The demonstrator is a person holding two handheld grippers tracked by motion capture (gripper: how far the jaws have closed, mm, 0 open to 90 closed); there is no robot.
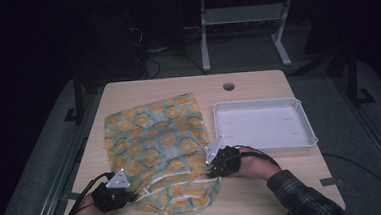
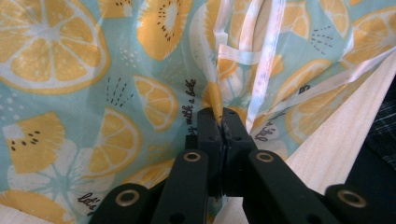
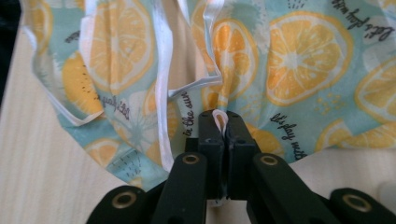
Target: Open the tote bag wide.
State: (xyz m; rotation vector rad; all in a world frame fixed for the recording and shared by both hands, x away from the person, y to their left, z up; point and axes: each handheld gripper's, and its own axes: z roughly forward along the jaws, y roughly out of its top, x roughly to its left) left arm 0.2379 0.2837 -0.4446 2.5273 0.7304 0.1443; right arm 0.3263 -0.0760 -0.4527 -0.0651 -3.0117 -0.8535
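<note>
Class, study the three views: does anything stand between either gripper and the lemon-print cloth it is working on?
Nothing visible does. The left gripper is shut on a pinched fold of the cloth, and the right gripper is shut on its white-trimmed edge. The white tray sits apart, beside the cloth on the table.

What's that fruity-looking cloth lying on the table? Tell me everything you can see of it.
The light blue fabric printed with orange citrus slices looks thin and soft, with small black script and white ribbon-like ties trimming its near end. It lies mostly flat and slightly rumpled on the pale wooden table, left of the white plastic tray. The left tool pinches a fold at its near edge, and the right tool pinches a white-edged fold.
</note>
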